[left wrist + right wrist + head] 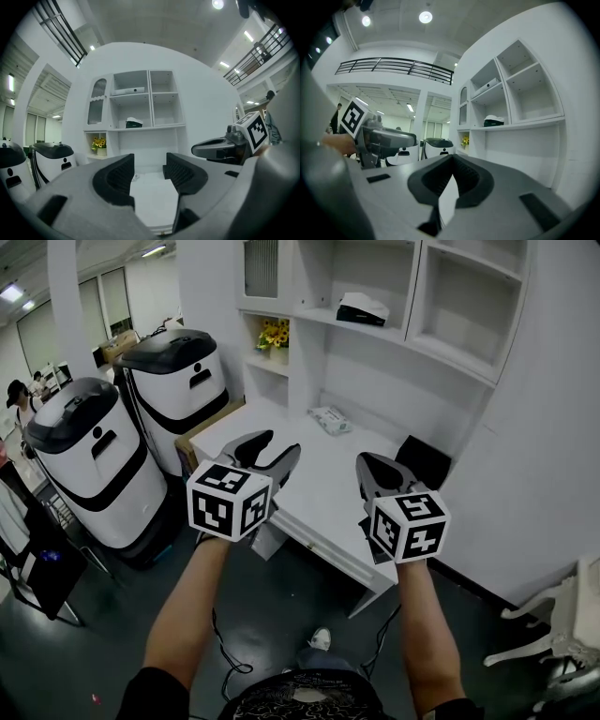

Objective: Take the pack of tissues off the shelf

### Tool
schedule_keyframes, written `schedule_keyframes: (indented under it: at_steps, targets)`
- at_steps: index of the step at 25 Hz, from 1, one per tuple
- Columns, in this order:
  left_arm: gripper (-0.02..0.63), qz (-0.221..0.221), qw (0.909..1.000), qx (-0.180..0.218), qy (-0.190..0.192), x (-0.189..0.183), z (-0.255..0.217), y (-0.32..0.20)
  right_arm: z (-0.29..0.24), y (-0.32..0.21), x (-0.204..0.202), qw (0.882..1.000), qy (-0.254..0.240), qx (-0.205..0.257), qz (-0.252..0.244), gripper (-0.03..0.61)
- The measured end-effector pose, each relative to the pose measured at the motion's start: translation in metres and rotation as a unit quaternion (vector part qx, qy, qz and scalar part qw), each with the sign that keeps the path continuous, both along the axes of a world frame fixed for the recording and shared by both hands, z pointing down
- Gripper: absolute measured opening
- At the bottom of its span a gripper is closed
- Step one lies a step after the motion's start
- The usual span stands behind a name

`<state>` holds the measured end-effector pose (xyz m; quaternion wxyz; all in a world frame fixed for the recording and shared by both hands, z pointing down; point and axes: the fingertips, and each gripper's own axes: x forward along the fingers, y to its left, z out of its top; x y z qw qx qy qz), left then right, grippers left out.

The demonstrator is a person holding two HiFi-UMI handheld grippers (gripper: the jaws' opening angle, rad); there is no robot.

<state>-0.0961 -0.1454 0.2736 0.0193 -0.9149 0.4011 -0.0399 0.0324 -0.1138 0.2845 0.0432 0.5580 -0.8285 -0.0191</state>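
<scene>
The pack of tissues (pixel 361 309), dark with a white top, lies on a middle shelf of the white shelf unit (pixel 450 362). It also shows in the left gripper view as the pack (pixel 133 123) and in the right gripper view as the pack (pixel 493 121). Both grippers hover side by side over the front edge of the white desk (pixel 309 484), well short of the shelf. My left gripper (pixel 278 446) (pixel 149 161) stands open with nothing between its jaws. The jaws of my right gripper (pixel 363 462) (pixel 451 159) meet at the tips and hold nothing.
A light wrapped pack (pixel 330 419) lies at the back of the desk, and a black object (pixel 422 460) sits at its right end. Yellow flowers (pixel 274 334) stand in a low left shelf. Two white-and-black machines (pixel 89 460) stand left of the desk. A white chair (pixel 562 624) is at the right.
</scene>
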Motion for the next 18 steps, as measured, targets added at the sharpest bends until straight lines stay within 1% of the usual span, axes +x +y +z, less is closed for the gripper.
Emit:
schedule_keyframes:
  at_steps: [3, 9, 13, 18]
  targets:
    - [0.224, 0.004, 1.0, -0.004, 0.006, 0.006, 0.001, -0.012, 0.0, -0.012, 0.004, 1.0, -0.004, 0.003, 0.003, 0.005]
    - [0.235, 0.005, 1.0, -0.002, -0.006, 0.016, 0.009, -0.053, 0.005, -0.053, 0.008, 1.0, -0.009, 0.007, 0.003, 0.005]
    - [0.235, 0.007, 0.9999, 0.007, -0.008, 0.026, 0.004, -0.094, 0.008, -0.093, 0.017, 1.0, -0.006, 0.009, 0.003, 0.005]
    - [0.235, 0.01, 0.9998, 0.013, -0.013, 0.045, -0.001, -0.156, 0.002, -0.158, 0.034, 1.0, -0.01, 0.013, 0.004, 0.005]
